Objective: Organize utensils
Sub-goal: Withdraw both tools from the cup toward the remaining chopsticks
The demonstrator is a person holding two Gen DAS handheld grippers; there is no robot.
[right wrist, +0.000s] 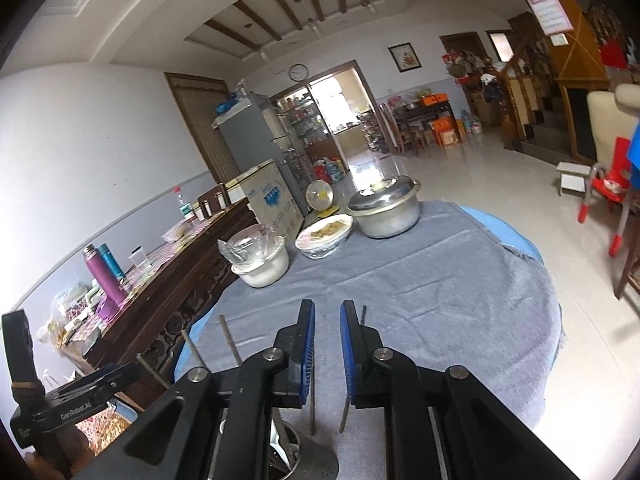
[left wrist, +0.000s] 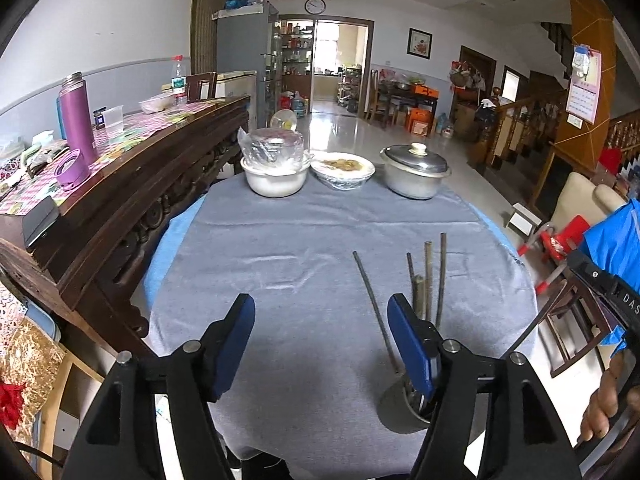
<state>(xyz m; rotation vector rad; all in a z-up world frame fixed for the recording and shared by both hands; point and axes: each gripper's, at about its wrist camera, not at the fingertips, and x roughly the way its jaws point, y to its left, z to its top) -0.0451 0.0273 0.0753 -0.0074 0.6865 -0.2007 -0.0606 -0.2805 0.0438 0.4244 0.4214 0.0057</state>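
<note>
The left gripper [left wrist: 320,344] is standing wide apart over the grey tablecloth [left wrist: 304,240], gripping nothing. At lower right of its view, just beside the right-hand finger, a metal utensil holder [left wrist: 396,410] is holding chopsticks [left wrist: 428,280] upright; I am counting five, their long axes rising toward the frame's top. The right gripper [right wrist: 327,340] is showing a narrow gap with nothing between the pads; the holder sits beneath it at bottom centre. Both hands are looking equally near.
</note>
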